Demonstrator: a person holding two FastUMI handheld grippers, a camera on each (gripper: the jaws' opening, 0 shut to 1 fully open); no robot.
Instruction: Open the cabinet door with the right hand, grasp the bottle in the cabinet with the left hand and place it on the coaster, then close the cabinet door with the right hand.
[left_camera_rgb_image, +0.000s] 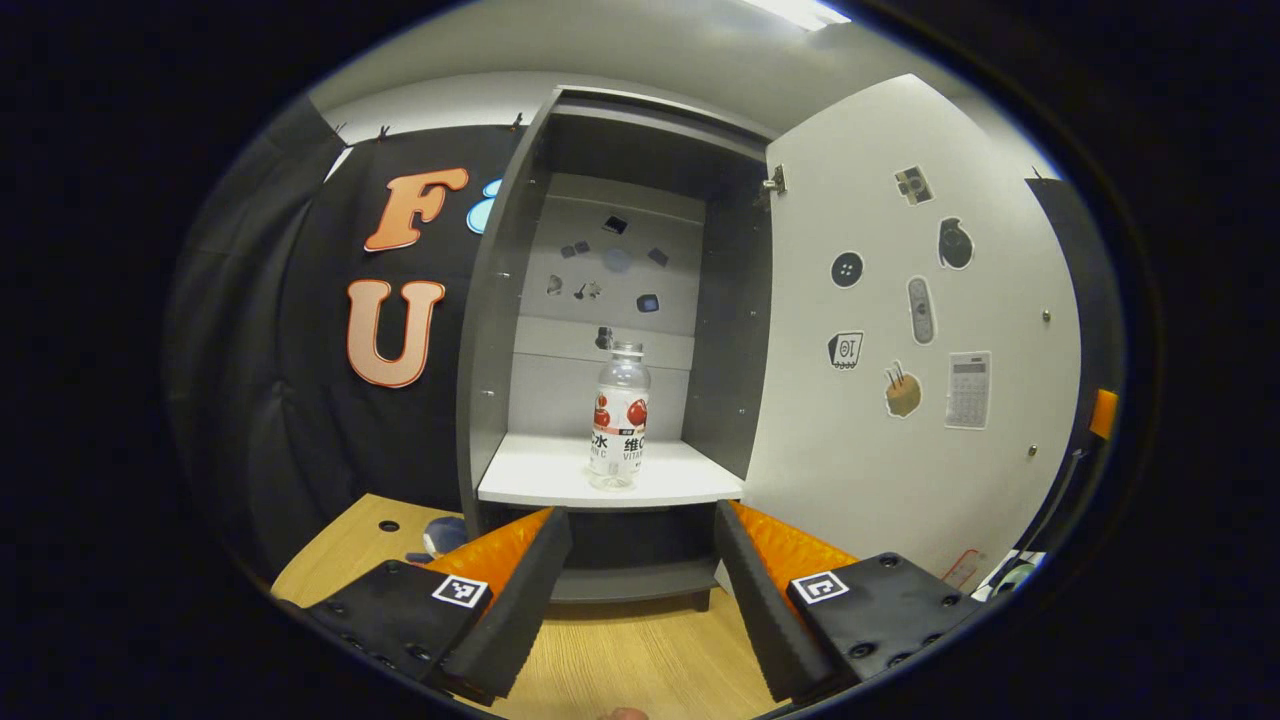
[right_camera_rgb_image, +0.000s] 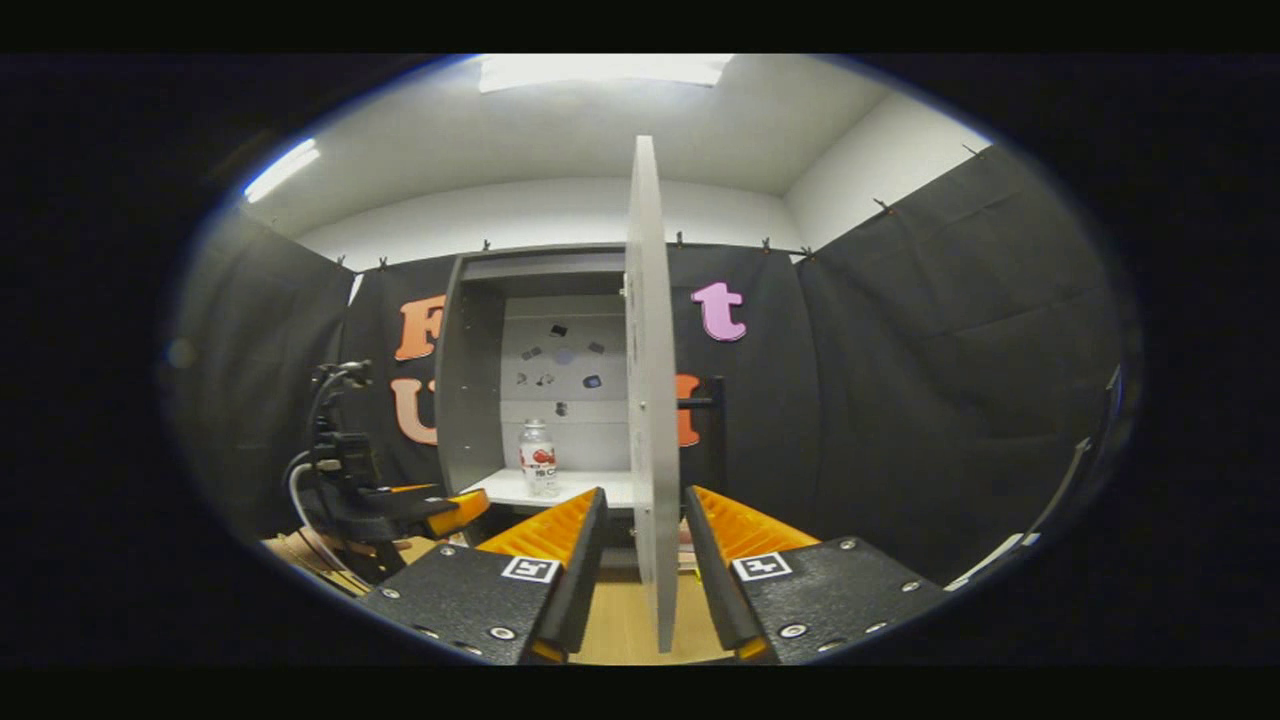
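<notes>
With the cabinet door (right_camera_rgb_image: 650, 400) swung wide and standing edge-on between the fingers of my right tongs (right_camera_rgb_image: 645, 560), the bottle (left_camera_rgb_image: 619, 418) waits upright on the white shelf (left_camera_rgb_image: 540, 478) inside the cabinet (left_camera_rgb_image: 500, 300), near the shelf's front edge. My left tongs (left_camera_rgb_image: 640, 560) hover spread apart in front of and below the shelf, lined up on the bottle but well short of it, empty. My right tongs sit on either side of the door's free edge; there looks to be a sliver of gap on each side, so I read them as apart, not clamped, though the fisheye makes that hard to swear to. From the right gripper view my left tongs (right_camera_rgb_image: 440, 510) show farther off, low by the cabinet's mouth.

What could go wrong from here, as I judge it: the bottle looks clear, light and nearly empty, so a finger brushing it on the way in could tip it over or push it deeper into the cabinet. Reaching in too low could knock my left tongs against the shelf's lip. If my right tongs let the door drift, it could swing back onto my left arm mid-reach. A round object (left_camera_rgb_image: 445, 535) lies on the wooden table (left_camera_rgb_image: 640, 660) at lower left, perhaps the coaster; I cannot tell, being half hidden.
</notes>
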